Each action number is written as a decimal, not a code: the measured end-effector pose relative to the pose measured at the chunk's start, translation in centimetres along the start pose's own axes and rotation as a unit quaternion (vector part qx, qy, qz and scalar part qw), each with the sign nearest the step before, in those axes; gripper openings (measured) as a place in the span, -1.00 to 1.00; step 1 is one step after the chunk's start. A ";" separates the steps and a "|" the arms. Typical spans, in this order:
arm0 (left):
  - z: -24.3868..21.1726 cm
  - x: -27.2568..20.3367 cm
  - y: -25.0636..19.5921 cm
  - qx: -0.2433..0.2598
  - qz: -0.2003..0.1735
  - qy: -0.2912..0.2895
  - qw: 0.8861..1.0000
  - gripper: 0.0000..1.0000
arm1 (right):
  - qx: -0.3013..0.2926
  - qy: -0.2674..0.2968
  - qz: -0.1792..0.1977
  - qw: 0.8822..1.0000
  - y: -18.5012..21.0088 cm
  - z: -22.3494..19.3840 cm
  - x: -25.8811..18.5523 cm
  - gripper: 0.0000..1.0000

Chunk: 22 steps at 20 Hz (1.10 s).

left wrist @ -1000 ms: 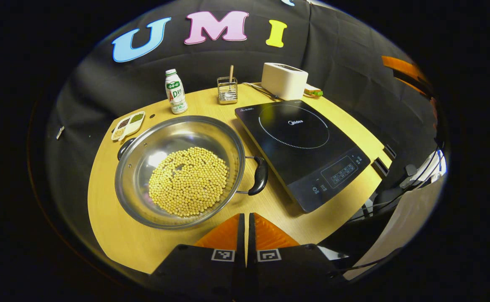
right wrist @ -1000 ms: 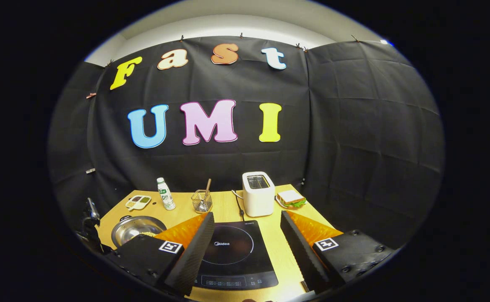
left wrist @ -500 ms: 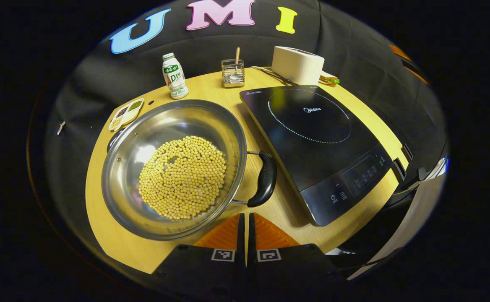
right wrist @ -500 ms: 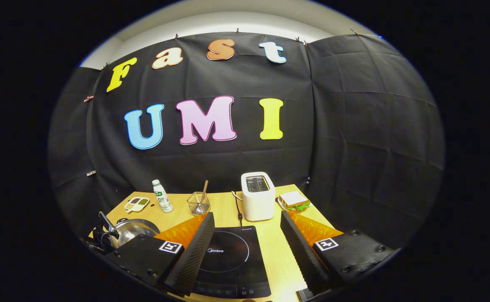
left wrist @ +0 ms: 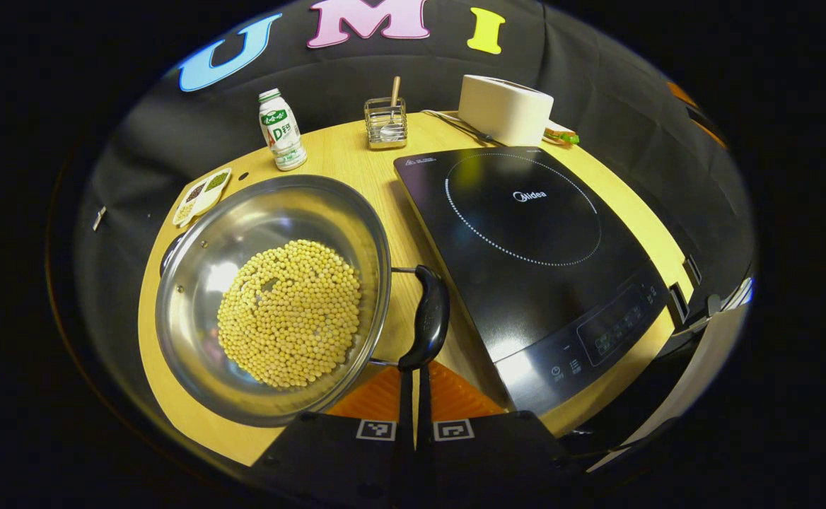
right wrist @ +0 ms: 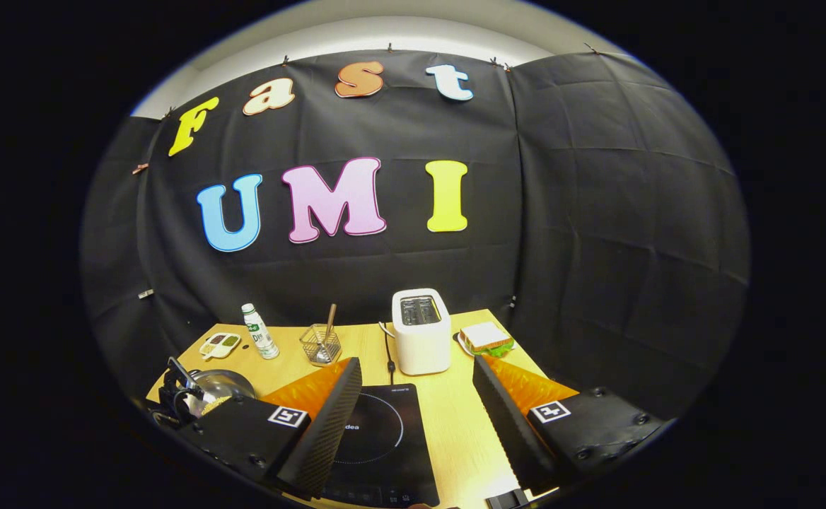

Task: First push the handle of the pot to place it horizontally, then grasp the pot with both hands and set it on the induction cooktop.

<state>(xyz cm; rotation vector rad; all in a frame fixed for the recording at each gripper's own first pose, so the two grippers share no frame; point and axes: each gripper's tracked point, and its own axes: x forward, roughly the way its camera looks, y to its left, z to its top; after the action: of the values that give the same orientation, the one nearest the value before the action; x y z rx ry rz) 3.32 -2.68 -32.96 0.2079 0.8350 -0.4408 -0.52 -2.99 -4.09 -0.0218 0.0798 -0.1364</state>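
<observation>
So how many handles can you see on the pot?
2. One black handle sits on the pot's side facing the induction cooktop, just ahead of the left gripper. The other handle peeks out behind the far rim, mostly hidden.

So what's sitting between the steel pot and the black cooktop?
In the left gripper view, the pot's black handle and a strip of bare table separate it from the cooktop.

pot (right wrist: 216,387) largely behind the right gripper's finger (right wrist: 314,424); far handle (left wrist: 170,249) mostly hidden
</observation>
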 end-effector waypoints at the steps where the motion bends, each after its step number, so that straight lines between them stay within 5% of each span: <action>1: 0.2 0.2 0.0 -0.001 -0.001 -0.001 1.000 -0.90 | -0.001 0.000 -0.002 1.000 -0.3 0.1 0.1 0.97; 22: 6.9 3.8 0.1 -0.030 -0.002 -0.037 0.999 -0.89 | -0.013 -0.003 -0.023 1.000 -2.3 0.3 -0.8 0.97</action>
<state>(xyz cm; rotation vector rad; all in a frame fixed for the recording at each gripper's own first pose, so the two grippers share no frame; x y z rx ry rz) 10.23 -6.08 -31.29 0.1333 0.7744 -0.4250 -1.58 -5.16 -3.63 -0.0504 0.0746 -0.1812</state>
